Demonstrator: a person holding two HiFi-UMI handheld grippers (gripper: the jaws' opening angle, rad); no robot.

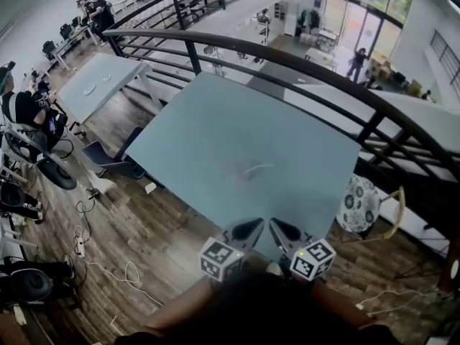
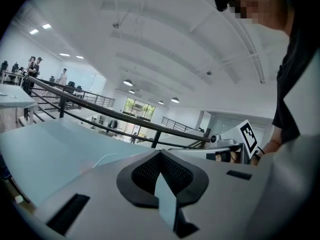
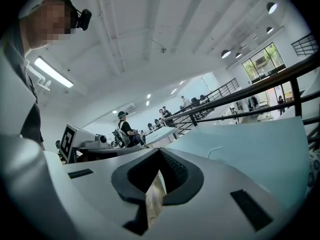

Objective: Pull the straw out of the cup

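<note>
A thin white bent straw [image 1: 257, 168] rests near the middle of the pale blue table [image 1: 208, 128], its left end at a faint, see-through cup [image 1: 233, 169] whose pose I cannot make out. My left gripper [image 1: 259, 223] and right gripper [image 1: 272, 223] hover side by side at the table's near edge, well short of the straw, both shut on nothing. The left gripper view shows the straw [image 2: 103, 158] ahead of the closed left gripper [image 2: 160, 152]. In the right gripper view the straw [image 3: 216, 150] lies beyond the closed right gripper [image 3: 160, 149].
A black railing [image 1: 302, 67] runs behind the table's far and right sides. A chair with a patterned seat [image 1: 357, 204] stands at the right corner, a dark blue chair [image 1: 108, 157] at the left. Another table [image 1: 100, 85] stands further left.
</note>
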